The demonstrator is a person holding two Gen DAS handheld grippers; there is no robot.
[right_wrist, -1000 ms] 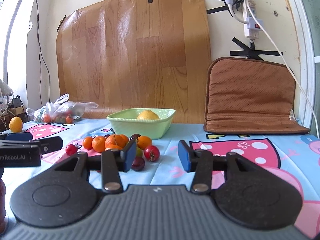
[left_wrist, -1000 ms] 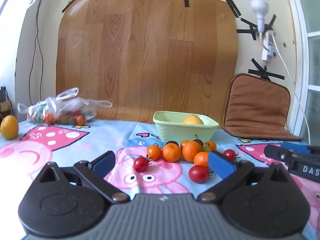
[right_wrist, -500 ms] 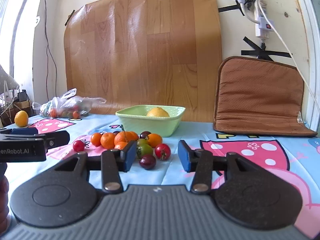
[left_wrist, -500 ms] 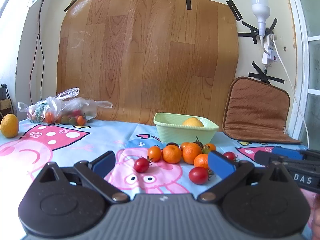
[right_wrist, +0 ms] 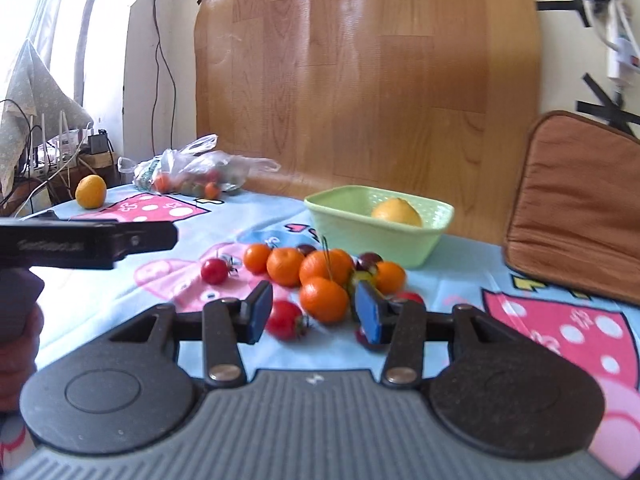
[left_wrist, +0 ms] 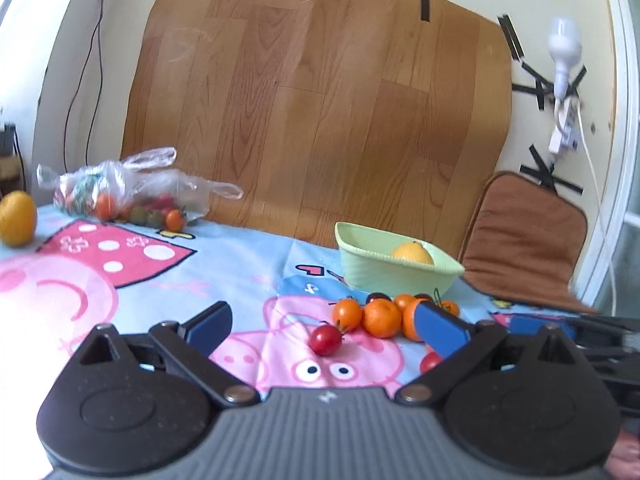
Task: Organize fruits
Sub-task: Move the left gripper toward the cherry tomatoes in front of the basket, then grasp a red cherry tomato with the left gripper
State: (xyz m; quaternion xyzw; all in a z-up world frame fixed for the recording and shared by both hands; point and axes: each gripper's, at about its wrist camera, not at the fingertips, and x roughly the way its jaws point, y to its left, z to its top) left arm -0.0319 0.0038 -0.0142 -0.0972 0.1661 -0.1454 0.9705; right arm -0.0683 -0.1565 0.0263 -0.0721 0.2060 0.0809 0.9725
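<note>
Pale green basket (right_wrist: 372,236), orange tangerines (right_wrist: 324,299)

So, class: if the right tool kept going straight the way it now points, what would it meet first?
Most likely the nearest orange, which sits on the cloth between the open right tool pads' line of travel. A red tomato lies just left of it; depth is hard to judge.

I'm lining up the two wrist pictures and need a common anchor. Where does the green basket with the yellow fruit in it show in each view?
Left wrist: the green basket sits right of centre, just behind the heap of oranges and tomatoes.
Right wrist: the green basket sits centre-right, also behind the heap.
Shared landmark: the brown cushion leaning on the wall, right of the basket in both.
</note>
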